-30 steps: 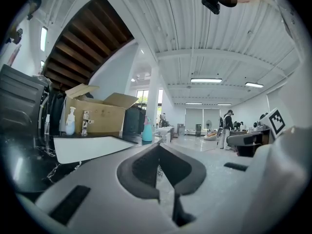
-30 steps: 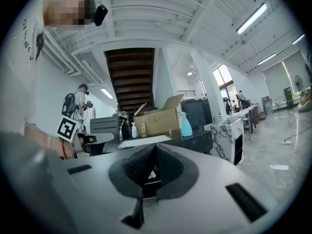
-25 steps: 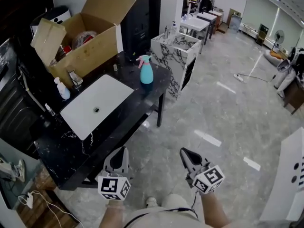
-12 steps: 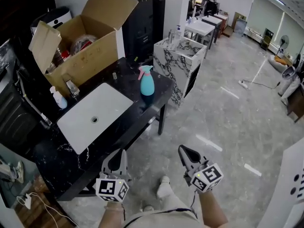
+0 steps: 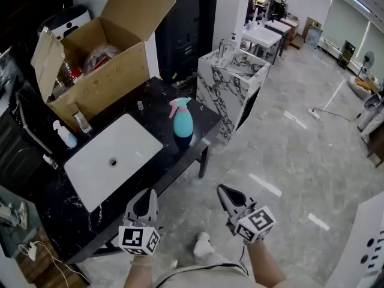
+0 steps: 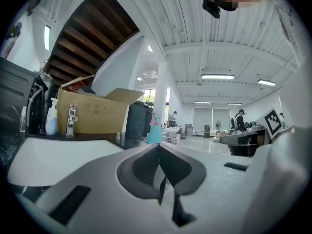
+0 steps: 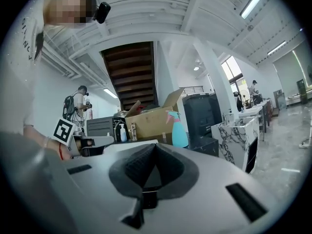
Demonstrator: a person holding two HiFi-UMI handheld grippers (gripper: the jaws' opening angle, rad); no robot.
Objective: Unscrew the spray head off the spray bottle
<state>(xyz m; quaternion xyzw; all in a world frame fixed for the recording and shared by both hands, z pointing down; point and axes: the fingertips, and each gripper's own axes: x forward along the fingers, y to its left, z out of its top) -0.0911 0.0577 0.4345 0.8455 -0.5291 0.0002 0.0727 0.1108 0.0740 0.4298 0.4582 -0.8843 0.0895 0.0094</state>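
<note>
Spray bottle [image 5: 183, 126], upright on bench [image 5: 157, 116]: judged light, smooth, slippery; body was to be gripped, pink spray head [image 5: 179, 105] twisted. Left tongs [image 5: 147, 194] and right tongs [image 5: 222, 189] were closed, empty.

Black marbled counter [image 5: 71, 210] with inset white basin [image 5: 133, 141]. Standing directly on it: open cardboard box [image 5: 102, 84] at the rear, teal spray bottle [image 5: 182, 123] upright near the right end, small pump bottle [image 5: 65, 135] beside the basin.
</note>
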